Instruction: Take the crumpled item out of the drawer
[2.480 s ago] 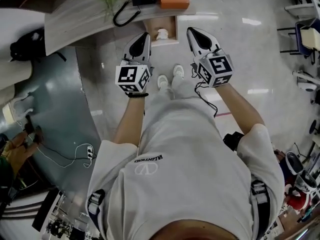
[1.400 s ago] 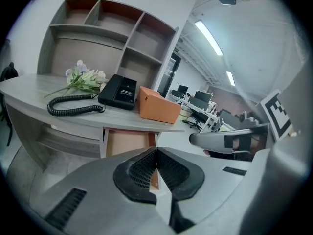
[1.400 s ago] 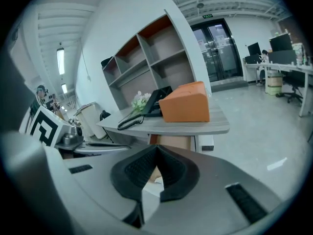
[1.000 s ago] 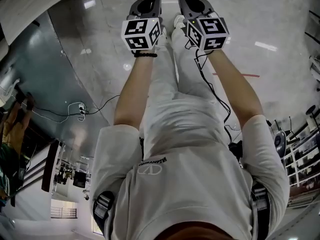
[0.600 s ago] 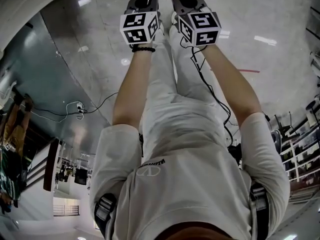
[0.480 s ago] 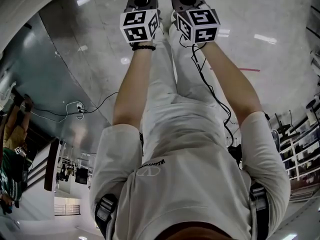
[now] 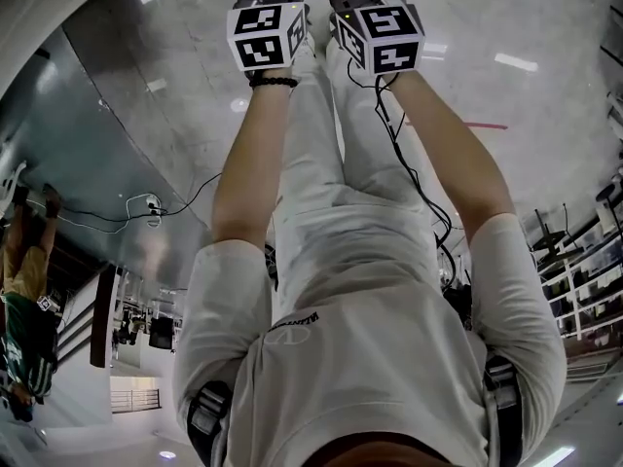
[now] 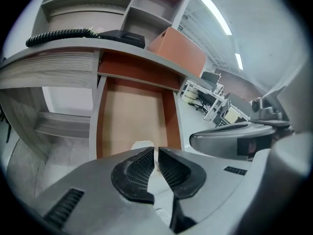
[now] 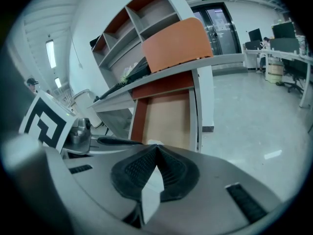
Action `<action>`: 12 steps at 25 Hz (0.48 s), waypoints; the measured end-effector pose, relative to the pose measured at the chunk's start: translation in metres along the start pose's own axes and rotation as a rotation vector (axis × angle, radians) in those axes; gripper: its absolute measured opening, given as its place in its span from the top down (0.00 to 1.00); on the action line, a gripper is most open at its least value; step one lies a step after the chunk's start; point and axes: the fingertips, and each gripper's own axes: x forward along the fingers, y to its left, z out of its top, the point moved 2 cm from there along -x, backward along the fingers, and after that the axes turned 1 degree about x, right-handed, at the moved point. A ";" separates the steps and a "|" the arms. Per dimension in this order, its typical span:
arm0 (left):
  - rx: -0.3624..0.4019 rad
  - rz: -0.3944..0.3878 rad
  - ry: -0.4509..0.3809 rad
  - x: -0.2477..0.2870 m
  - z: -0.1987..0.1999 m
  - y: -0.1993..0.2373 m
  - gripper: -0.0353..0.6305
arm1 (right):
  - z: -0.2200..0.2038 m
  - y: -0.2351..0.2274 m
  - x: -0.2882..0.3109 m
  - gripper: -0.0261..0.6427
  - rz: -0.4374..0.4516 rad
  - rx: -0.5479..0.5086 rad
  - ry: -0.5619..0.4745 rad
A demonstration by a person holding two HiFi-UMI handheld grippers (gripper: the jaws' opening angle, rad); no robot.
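- Orange-brown drawer point(image 8: 128, 112) is pulled out under the desk point(image 8: 73, 58). The wad point(image 8: 140, 145), white and crumpled, sits at its near end.
- Left gripper point(image 8: 156, 152): jaws have just been opening and are only a thin slit apart, with nothing pinched between the pads. The tips hang right by the wad, can't tell if they touch it.
- Right gripper point(image 9: 156, 147): tips pressed together, holding nothing, aimed at the same drawer, just beside the left one.
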 end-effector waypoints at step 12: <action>-0.001 0.004 0.063 0.024 -0.006 0.007 0.82 | -0.004 -0.002 0.013 0.96 0.009 0.008 0.000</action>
